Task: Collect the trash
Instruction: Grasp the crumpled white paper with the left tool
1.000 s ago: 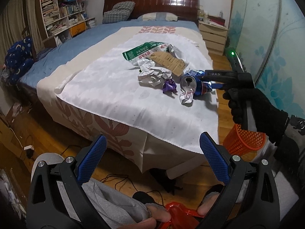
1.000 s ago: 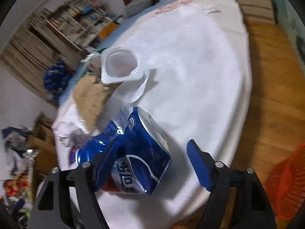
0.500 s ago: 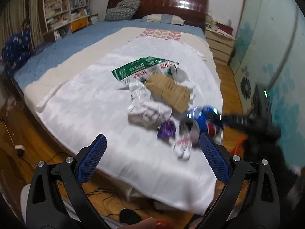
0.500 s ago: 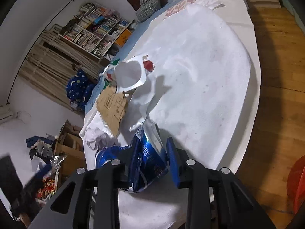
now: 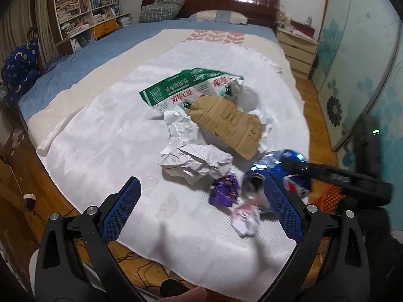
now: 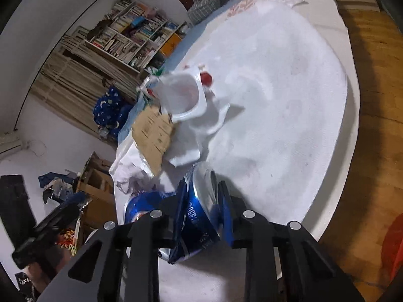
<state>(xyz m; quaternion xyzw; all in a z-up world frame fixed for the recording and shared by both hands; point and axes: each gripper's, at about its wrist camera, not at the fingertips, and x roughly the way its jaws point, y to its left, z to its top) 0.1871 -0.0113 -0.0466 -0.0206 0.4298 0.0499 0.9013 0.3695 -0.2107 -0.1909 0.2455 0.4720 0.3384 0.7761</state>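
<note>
Trash lies on a white cloth [image 5: 105,136] on the bed. My right gripper [image 6: 204,209] is shut on a crushed blue soda can [image 6: 199,216], which also shows in the left wrist view [image 5: 267,176]. My left gripper [image 5: 201,211] is open and empty, hovering over the cloth's near edge. Between its fingers I see a purple wrapper [image 5: 224,188], a small crumpled paper [image 5: 245,220], crumpled white paper [image 5: 196,161], a cardboard piece [image 5: 226,123] and a green-and-white bag [image 5: 186,90]. A white plastic cup [image 6: 181,98] lies beyond the can.
An orange mesh trash basket [image 5: 332,197] stands on the wooden floor right of the bed, also at the right wrist view's edge [image 6: 393,246]. A nightstand [image 5: 297,50] and bookshelf [image 5: 83,7] stand at the back. Cables lie on the floor.
My right gripper closed on the blue can and squeezed it flatter. My left gripper moved forward over the bed, closer to the trash pile.
</note>
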